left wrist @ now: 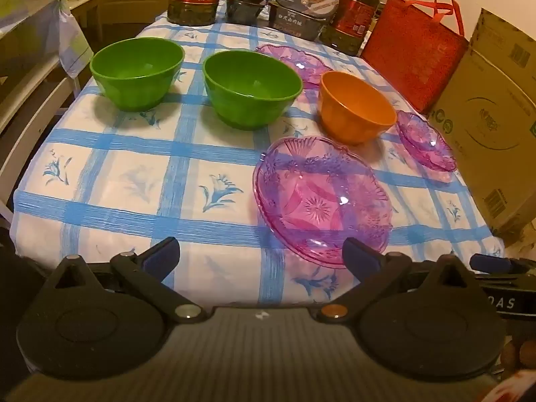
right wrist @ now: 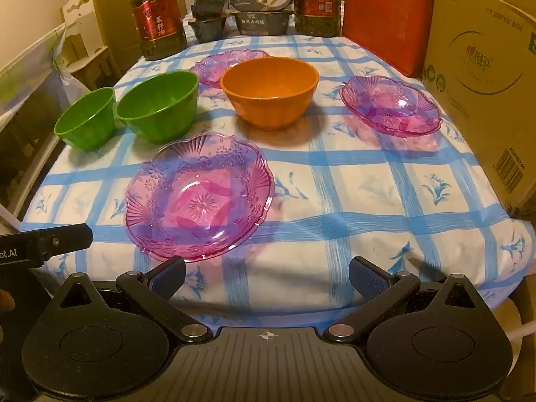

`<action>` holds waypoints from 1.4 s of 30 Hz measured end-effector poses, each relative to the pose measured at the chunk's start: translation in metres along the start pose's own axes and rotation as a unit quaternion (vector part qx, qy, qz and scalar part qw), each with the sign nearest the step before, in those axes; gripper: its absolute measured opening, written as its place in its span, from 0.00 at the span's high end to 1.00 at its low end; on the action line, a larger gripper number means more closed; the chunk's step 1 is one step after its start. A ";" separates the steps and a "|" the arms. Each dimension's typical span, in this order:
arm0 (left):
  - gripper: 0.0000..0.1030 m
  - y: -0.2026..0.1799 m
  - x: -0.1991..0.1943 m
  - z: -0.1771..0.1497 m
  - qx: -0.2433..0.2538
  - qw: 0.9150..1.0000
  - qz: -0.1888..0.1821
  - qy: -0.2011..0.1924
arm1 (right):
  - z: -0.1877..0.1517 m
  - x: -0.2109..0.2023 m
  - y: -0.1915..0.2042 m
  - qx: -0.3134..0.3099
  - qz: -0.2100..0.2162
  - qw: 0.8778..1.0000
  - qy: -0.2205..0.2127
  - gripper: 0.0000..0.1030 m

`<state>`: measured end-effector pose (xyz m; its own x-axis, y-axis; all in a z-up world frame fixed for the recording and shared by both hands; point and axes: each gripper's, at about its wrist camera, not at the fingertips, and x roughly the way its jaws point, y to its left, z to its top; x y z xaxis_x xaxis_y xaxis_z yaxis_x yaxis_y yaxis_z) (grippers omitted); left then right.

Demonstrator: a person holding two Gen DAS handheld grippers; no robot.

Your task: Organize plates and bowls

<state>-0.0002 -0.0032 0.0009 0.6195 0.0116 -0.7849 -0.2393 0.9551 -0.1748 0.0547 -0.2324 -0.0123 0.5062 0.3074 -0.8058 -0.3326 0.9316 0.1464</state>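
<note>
Six pieces are still scattered singly across the bench (right wrist: 368,201), so by my reading you have not begun the sorting in any way that shows. Nothing is nested and nothing is stacked.

You have two green bowls on the left side: the far-left green bowl (left wrist: 137,73) and the second green bowl (left wrist: 251,88), near each other but apart in the left wrist view. The orange bowl (right wrist: 269,92) stands upright toward the middle, well clear of both greens. Three pink plates lie flat and separate: the near pink plate (right wrist: 199,197) just ahead of your grippers, the right pink plate (right wrist: 390,107) over by the cardboard box (right wrist: 485,83), and the far pink plate (right wrist: 227,63) partly hidden behind the orange bowl.

Your left gripper (left wrist: 261,256) hangs released, jaws spread wide with only tablecloth between them; its right finger lies beside the near plate's rim, and whether it touches I cannot tell. Your right gripper (right wrist: 268,276) is likewise spread and empty, low over the near edge of the bench.

What is left, as I judge it, is everything: gather the three bowls into one nest, probably the greens first, and pile the three plates together. The oil bottles (right wrist: 159,26) and food boxes at the back are no part of this.
</note>
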 end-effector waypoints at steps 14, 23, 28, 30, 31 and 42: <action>0.01 0.006 0.001 0.000 -0.013 1.000 -0.005 -0.002 | 0.001 -0.002 -0.002 0.008 0.006 1.000 -0.008 0.00; 0.01 0.005 0.001 0.000 -0.008 1.000 -0.003 0.000 | 0.001 -0.003 -0.002 0.010 0.006 1.000 -0.007 0.00; 0.01 0.004 0.002 -0.001 -0.003 1.000 -0.002 0.000 | 0.001 -0.002 -0.002 0.010 0.006 1.000 -0.007 0.00; 0.01 0.003 0.002 -0.002 -0.001 1.000 -0.001 0.000 | 0.001 -0.002 -0.002 0.010 0.007 1.000 -0.008 0.00; 0.01 0.003 0.002 -0.002 -0.001 1.000 -0.001 0.000 | 0.001 -0.002 -0.002 0.010 0.006 1.000 -0.008 0.00; 0.01 0.002 0.002 -0.002 0.002 1.000 -0.002 0.000 | 0.001 -0.002 -0.002 0.011 0.005 1.000 -0.008 0.00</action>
<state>-0.0014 -0.0016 -0.0023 0.6198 0.0080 -0.7847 -0.2343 0.9563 -0.1752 0.0554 -0.2341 -0.0104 0.5148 0.3204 -0.7952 -0.3215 0.9320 0.1673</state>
